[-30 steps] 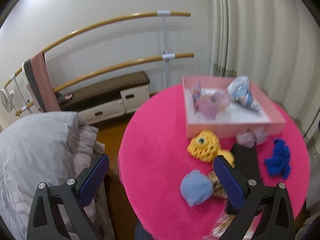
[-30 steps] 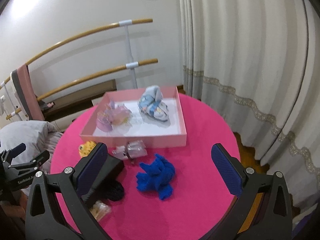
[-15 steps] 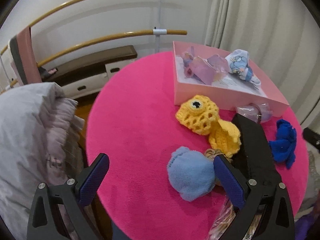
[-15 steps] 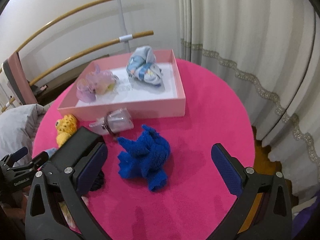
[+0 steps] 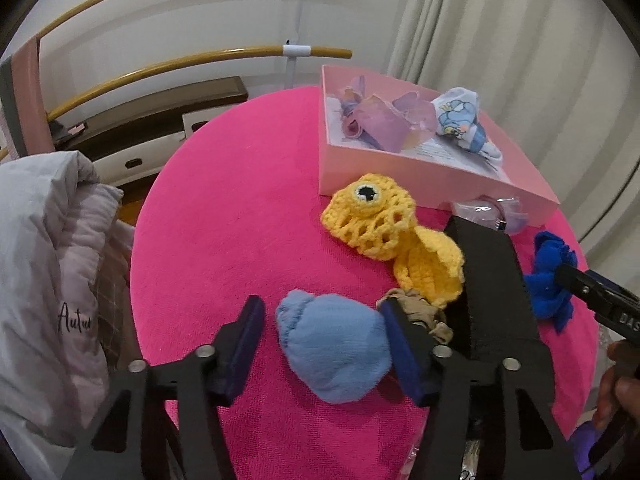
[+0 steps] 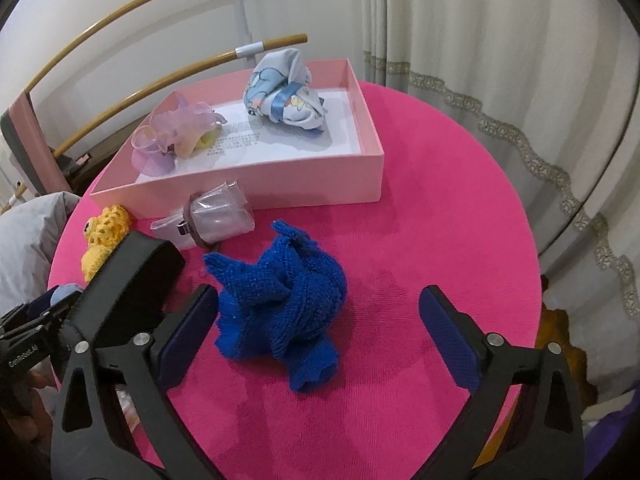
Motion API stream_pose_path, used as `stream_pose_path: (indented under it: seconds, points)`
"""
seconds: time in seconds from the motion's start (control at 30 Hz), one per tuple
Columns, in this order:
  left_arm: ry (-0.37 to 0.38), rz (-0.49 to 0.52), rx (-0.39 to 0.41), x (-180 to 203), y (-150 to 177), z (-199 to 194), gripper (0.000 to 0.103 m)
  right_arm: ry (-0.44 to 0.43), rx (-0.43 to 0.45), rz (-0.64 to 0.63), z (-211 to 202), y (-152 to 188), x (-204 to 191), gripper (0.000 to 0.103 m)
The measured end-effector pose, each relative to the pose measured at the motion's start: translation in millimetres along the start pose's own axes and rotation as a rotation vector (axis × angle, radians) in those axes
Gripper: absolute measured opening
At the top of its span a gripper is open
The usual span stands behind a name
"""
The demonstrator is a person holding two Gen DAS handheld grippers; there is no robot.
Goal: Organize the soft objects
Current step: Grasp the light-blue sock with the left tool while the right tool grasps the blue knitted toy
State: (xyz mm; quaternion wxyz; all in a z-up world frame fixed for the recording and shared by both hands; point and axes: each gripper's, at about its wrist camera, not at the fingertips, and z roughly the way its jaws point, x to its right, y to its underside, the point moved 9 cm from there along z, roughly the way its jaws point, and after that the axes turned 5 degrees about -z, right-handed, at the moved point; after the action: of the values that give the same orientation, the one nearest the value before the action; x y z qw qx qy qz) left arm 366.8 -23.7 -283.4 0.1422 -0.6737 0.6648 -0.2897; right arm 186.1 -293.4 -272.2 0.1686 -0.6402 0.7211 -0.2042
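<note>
Round table covered in bright pink cloth (image 5: 224,216), seen from both wrist cameras. Left tool (image 5: 322,334): its two dark blue padded fingers (image 5: 245,334) bracket a rolled light blue soft bundle (image 5: 334,350) lying on the cloth near the table's front edge; the right-hand pad touches the bundle's side, while a gap shows between the left-hand pad and the bundle, so the jaws stand partly spread and not pinching. Just behind the bundle lie a crumpled tan fabric piece (image 5: 420,308) and a yellow crocheted toy with a single black-and-white eye (image 5: 384,232), the latter resting close to the front wall of a shallow pink cardboard box (image 5: 384,172). Inside the box sit a translucent lilac organza bundle (image 6: 176,136) toward its left end and a knotted white-and-blue printed cloth (image 6: 284,92) toward its right end. A black rectangular block (image 5: 492,280) lies on the cloth to the right of the yellow toy, and a clear plastic-wrapped item (image 6: 216,220) sits against the box's front wall. Right tool (image 6: 318,326): jaws spread wide, set around a crumpled royal blue knitted cloth (image 6: 280,296) that rests on the cloth in front of the box; the left pad is close beside the knit, whether touching cannot be told, and the right pad stands well apart from it. Cream curtains (image 6: 500,60) hang behind the table.
</note>
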Motion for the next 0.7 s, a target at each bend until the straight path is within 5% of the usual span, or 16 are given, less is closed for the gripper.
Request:
stream_pose_path:
  seconds: [0.47,0.7]
  points:
    - [-0.057,0.068,0.033,3,20,-8,0.063,-0.007,-0.022,-0.012,15,0,-8,0.092]
    - [-0.037,0.078,0.025,6,20,-8,0.042,-0.019,-0.042,-0.027,25,5,-11,0.050]
